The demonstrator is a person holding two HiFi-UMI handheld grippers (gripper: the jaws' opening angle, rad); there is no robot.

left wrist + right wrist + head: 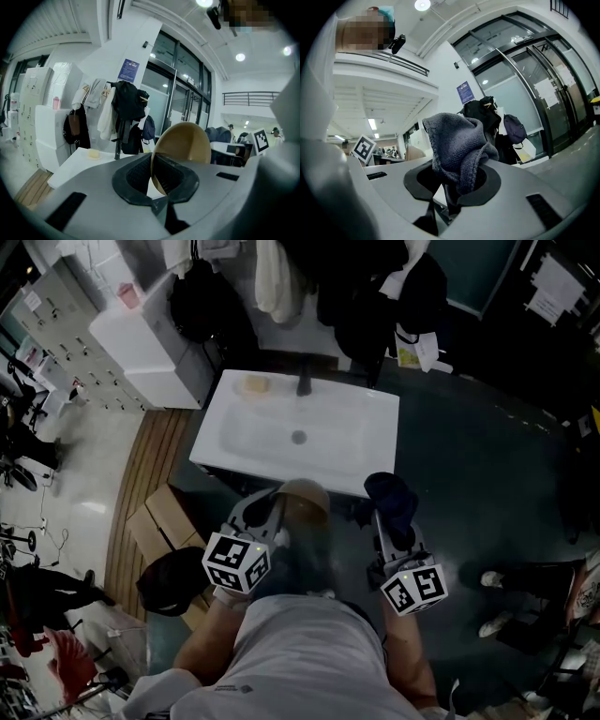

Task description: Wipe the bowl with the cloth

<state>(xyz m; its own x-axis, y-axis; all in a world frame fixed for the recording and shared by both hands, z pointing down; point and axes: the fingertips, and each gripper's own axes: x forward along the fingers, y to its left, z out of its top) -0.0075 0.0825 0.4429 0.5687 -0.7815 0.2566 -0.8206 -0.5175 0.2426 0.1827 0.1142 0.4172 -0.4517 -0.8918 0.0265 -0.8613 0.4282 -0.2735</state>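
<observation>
A tan bowl [183, 145] stands on edge between the jaws of my left gripper [154, 180], which is shut on its rim. In the head view the bowl [302, 495] shows just below the sink's front edge, ahead of the left gripper [267, 512]. A dark grey cloth [457, 147] bunches up out of my right gripper [454, 185], which is shut on it. From above, the cloth [392, 498] is a dark lump at the tip of the right gripper [389, 521], a hand's width to the right of the bowl.
A white sink [309, 442] with a dark tap [304, 382] and a yellow sponge [255, 385] lies straight ahead. Coats and bags [375, 287] hang behind it. A white cabinet [141, 343] stands at its left, cardboard boxes [164, 517] below left.
</observation>
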